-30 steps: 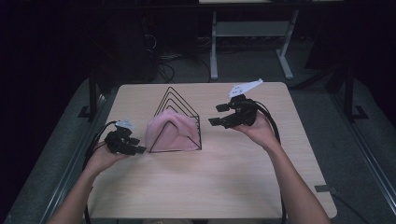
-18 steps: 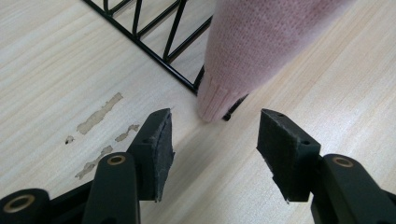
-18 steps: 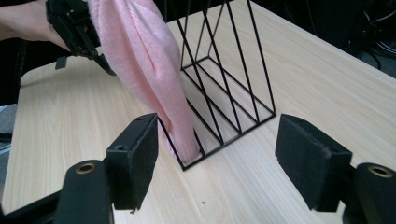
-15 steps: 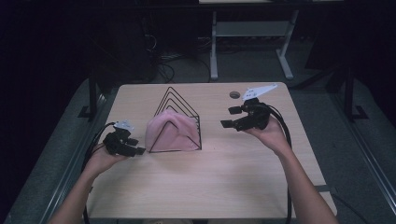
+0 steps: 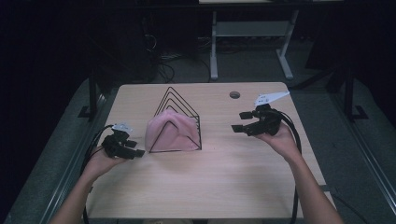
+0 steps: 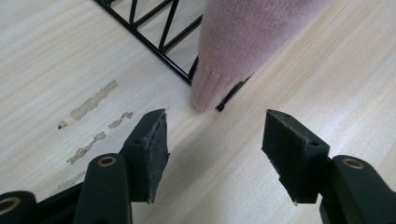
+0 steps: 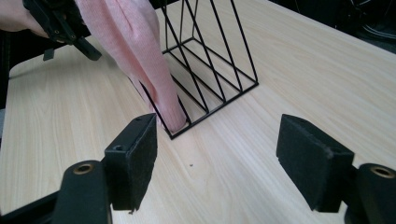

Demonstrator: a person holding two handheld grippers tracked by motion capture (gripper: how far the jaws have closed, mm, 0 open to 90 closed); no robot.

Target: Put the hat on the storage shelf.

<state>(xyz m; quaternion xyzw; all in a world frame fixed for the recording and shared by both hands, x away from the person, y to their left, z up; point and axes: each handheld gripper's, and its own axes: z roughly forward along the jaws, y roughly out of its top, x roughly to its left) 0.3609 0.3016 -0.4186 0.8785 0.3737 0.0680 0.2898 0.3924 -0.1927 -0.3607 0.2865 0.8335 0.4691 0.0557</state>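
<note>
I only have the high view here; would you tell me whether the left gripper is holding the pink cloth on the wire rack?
Observer: No. In the left gripper view the left gripper is open with bare table between its pads; its jaws have just been opening, and the pink cloth hangs clear ahead of them.
Operator: Thank you. Where does the cloth's lower end sit?
Observer: It reaches down at the wire rack corner, by the base rod.
Operator: And is the right gripper carrying anything?
Observer: No. In the right gripper view the right gripper is open and empty, facing the rack's near corner.
</note>
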